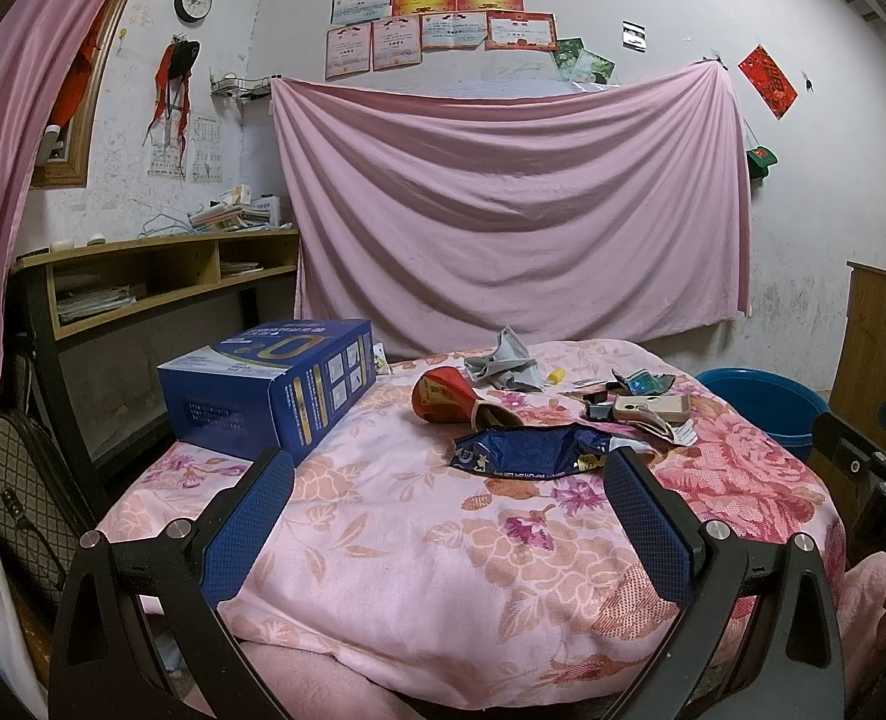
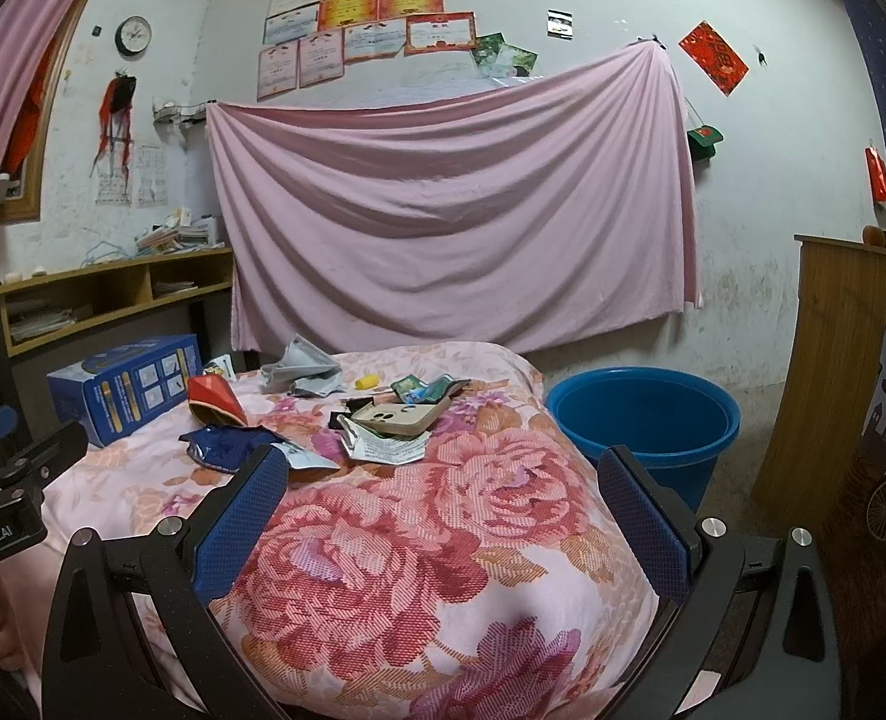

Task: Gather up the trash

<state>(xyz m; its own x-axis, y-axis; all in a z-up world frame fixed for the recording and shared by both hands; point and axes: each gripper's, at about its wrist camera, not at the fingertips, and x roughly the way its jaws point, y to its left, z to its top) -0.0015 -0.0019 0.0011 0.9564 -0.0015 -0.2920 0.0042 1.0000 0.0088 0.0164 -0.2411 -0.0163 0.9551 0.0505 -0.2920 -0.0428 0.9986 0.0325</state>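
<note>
Left gripper (image 1: pixel 448 471) spread wide, nothing between its blue pads (image 1: pixel 245 528), hovering over the near edge of the floral quilt (image 1: pixel 419 546). No contact with any trash visible. Right gripper (image 2: pixel 443 471) also spread wide and holding nothing, above the quilt's big rose print, touching nothing that shows.

Trash sits in a loose cluster on the far half of the quilt. Blue wrapper (image 1: pixel 526 453) lies flat, nearest the left gripper, just beyond its fingertips. Red pouch (image 1: pixel 448 399) lies behind it, tilted on its side. Grey crumpled bag (image 1: pixel 502 366) lies farther back near the quilt's far edge, small yellow piece (image 1: pixel 555 376) just beside it. Green packet (image 1: pixel 643 384) and a beige phone case (image 1: pixel 652 408) lie to the right, over a printed paper (image 2: pixel 386 450) with dark bits around; what those bits are is hard to tell.

Blue box (image 1: pixel 269 390) stands on the quilt's left side, apart from the cluster. Blue bucket (image 2: pixel 646 420) stands on the floor right of the bed, close to it. Pink sheet (image 1: pixel 514 204) hangs on the wall behind.
</note>
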